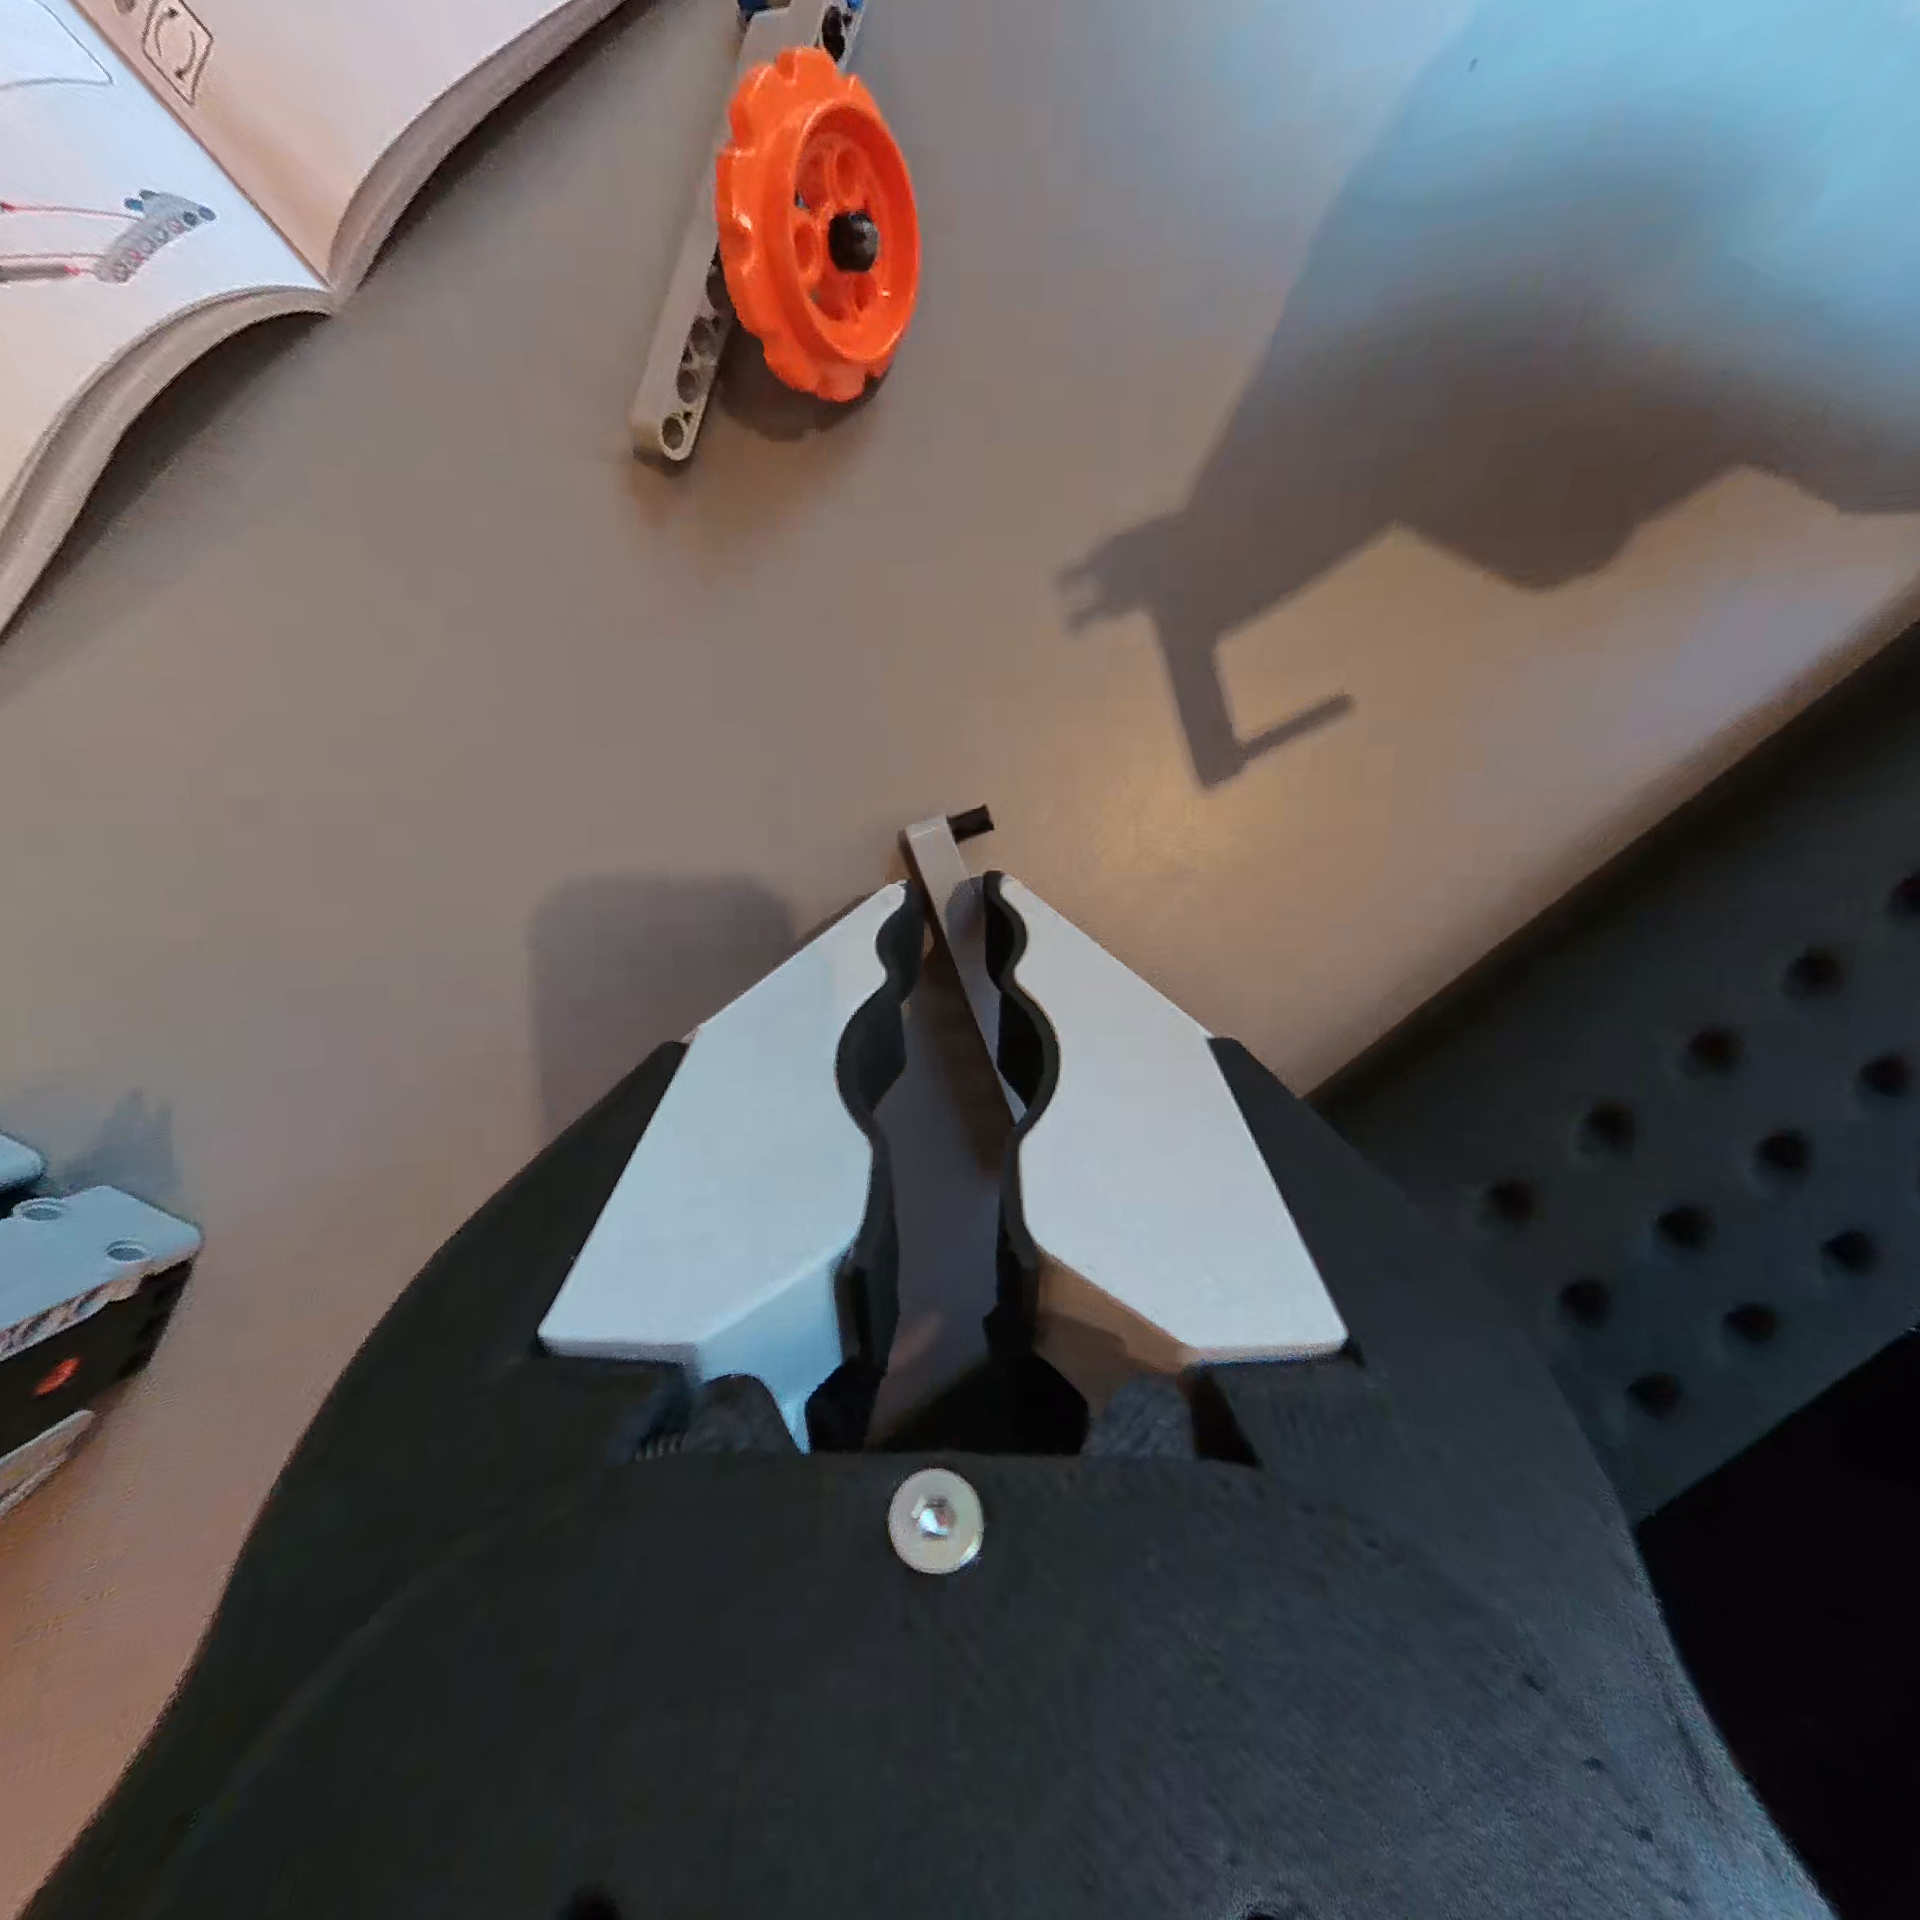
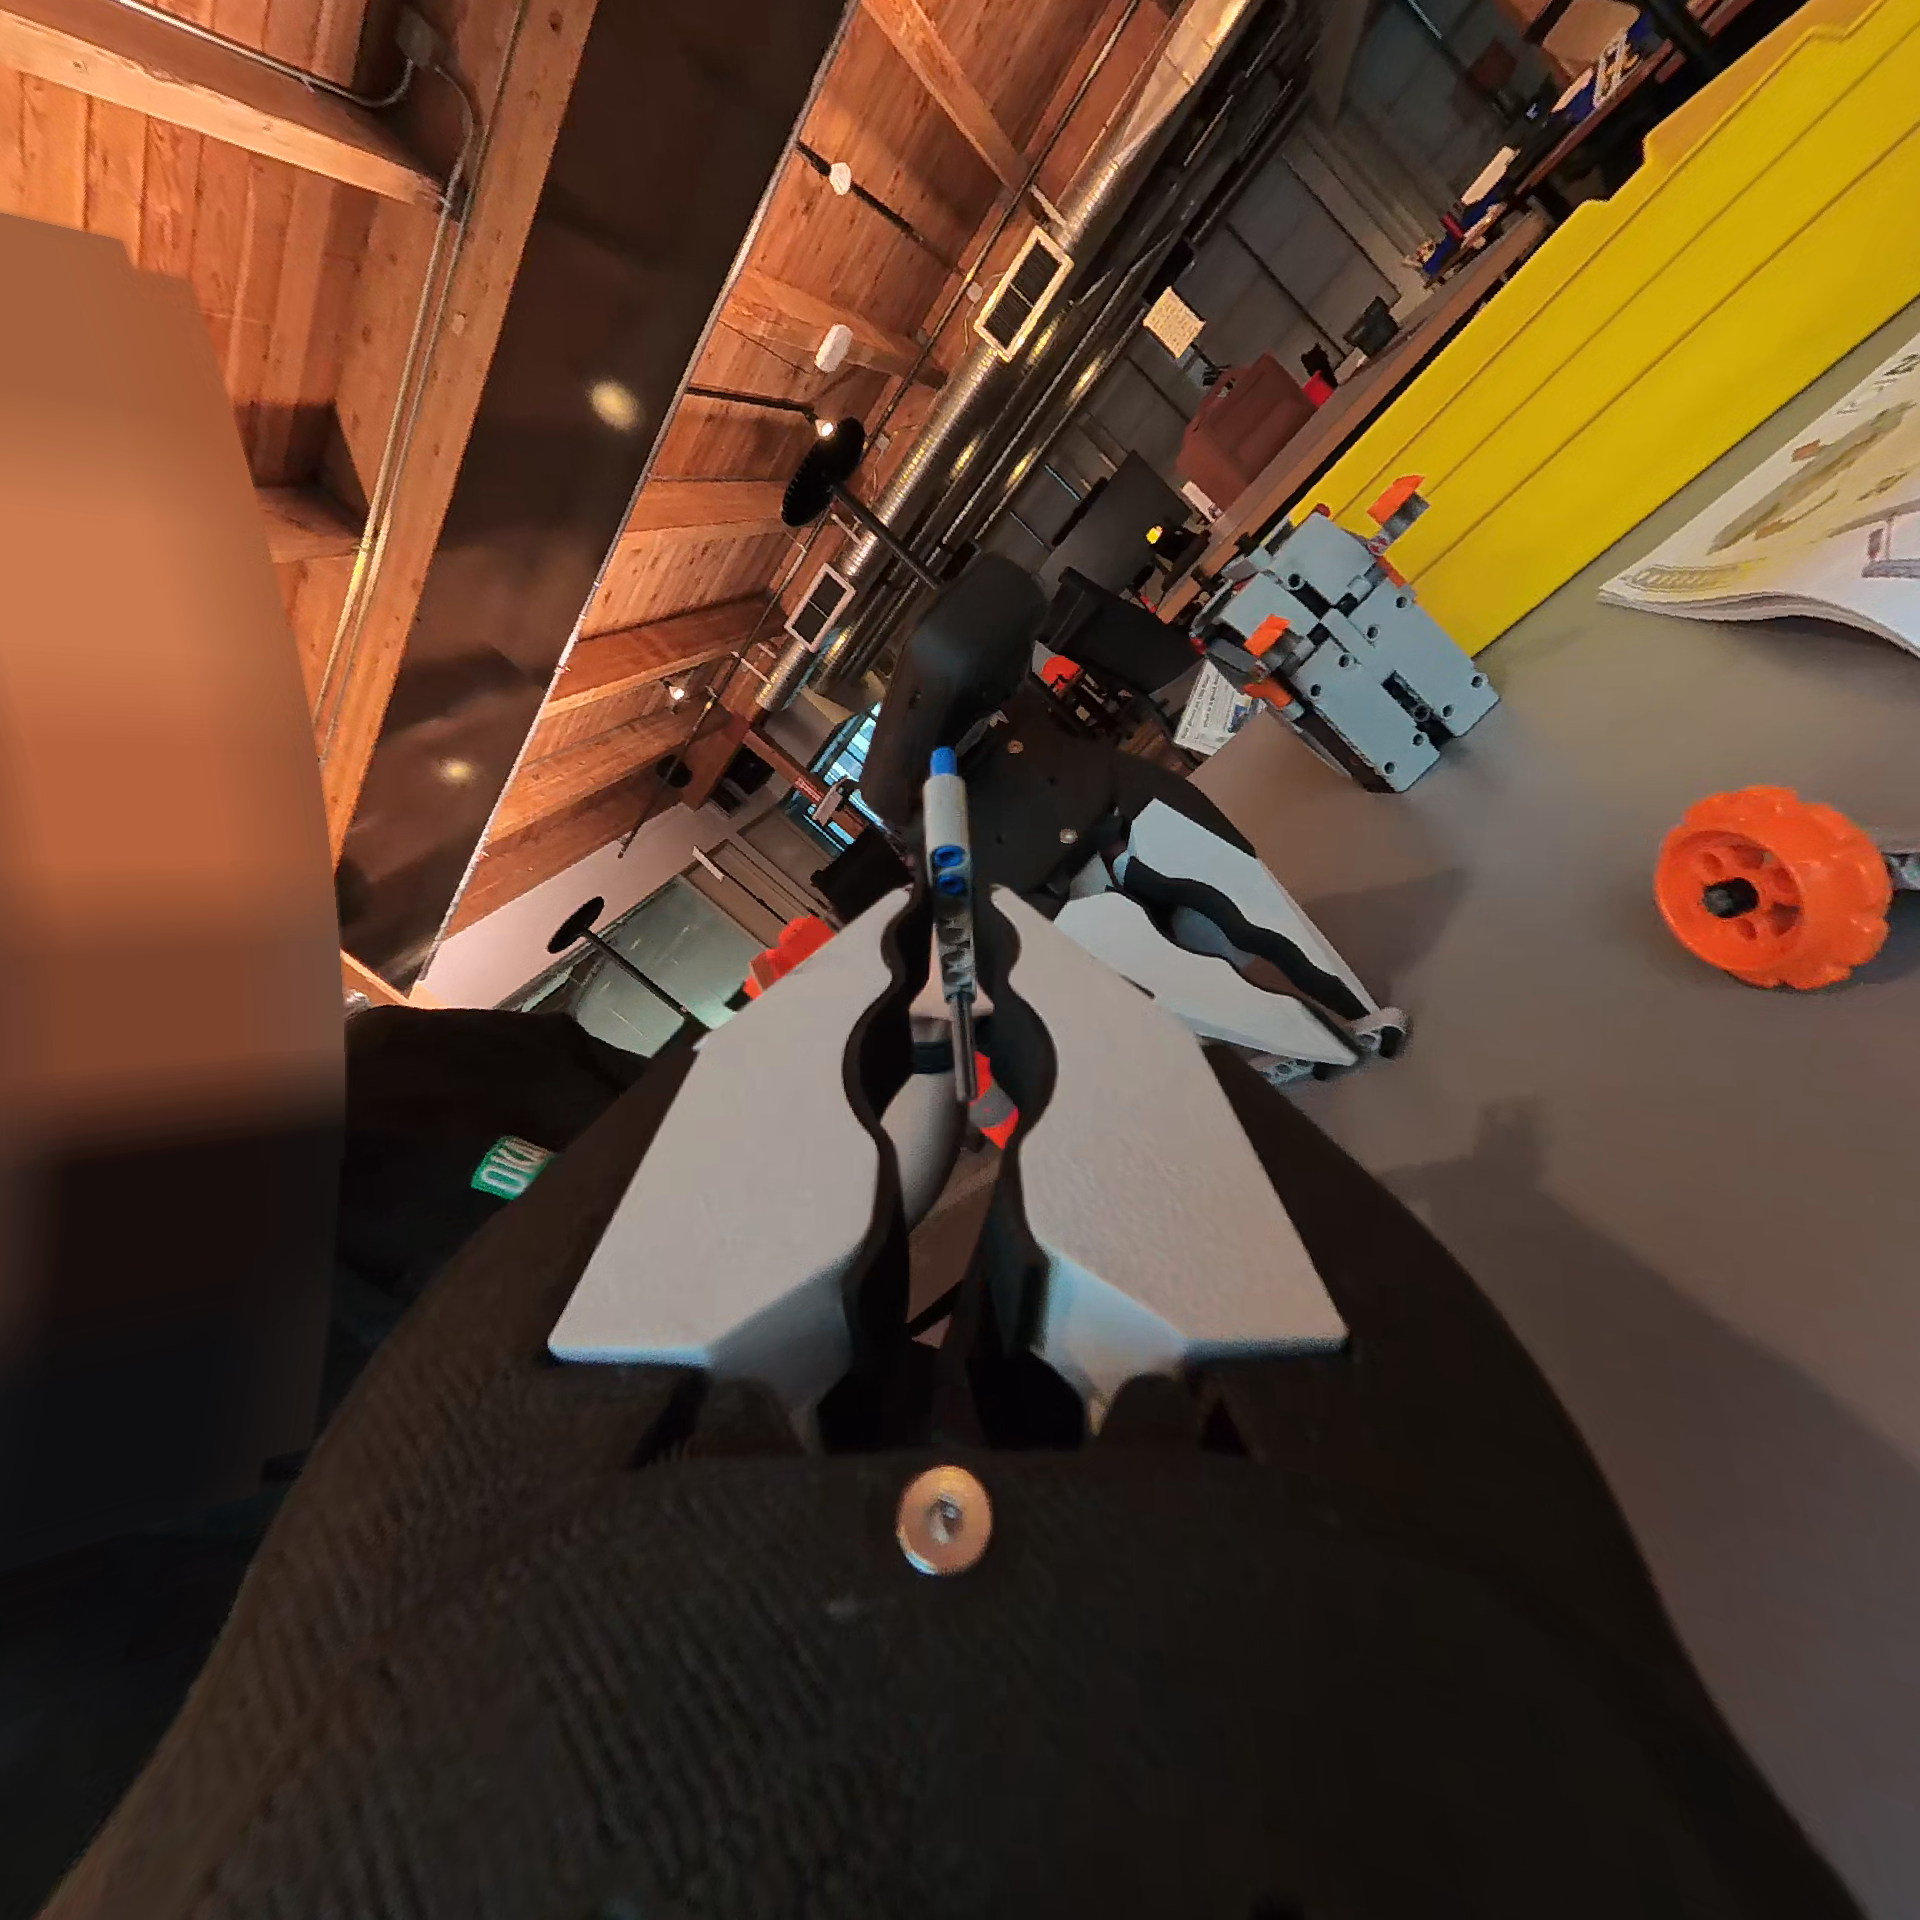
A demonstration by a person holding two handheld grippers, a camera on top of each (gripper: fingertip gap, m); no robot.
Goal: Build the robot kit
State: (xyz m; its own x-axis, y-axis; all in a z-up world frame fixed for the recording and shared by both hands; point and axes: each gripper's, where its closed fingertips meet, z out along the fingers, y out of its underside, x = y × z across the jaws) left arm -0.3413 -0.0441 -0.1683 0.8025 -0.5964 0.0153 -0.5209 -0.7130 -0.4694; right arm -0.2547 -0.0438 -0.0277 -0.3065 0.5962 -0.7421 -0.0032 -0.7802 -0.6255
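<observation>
My left gripper (image 1: 951, 888) is shut on a thin grey beam (image 1: 951, 914) with a small black pin at its tip, held just above the grey table (image 1: 416, 675). An orange toothed wheel (image 1: 818, 239) on a black axle, joined to a light grey holed beam (image 1: 691, 343), lies on the table farther ahead. My right gripper (image 2: 951, 904) is shut on a grey beam with blue pins (image 2: 948, 842), held upright in the air. The left gripper (image 2: 1371, 1023) shows in the right wrist view just ahead and right, low over the table. The orange wheel (image 2: 1771, 899) lies to the right there.
An open instruction booklet (image 1: 156, 208) lies at the table's far left. A grey and black block assembly (image 1: 73, 1288) sits at the left edge; it also shows in the right wrist view (image 2: 1361, 665). A yellow bin (image 2: 1621, 312) stands behind. A black perforated panel (image 1: 1714, 1143) lies beyond the table edge. Some 15 cm of space lies between my two pairs of fingers. From the left gripper's tips to the orange toothed wheel (image 1: 818, 239) is close to 10 cm. Seen from the right wrist view (image 2: 1713, 874) as well.
</observation>
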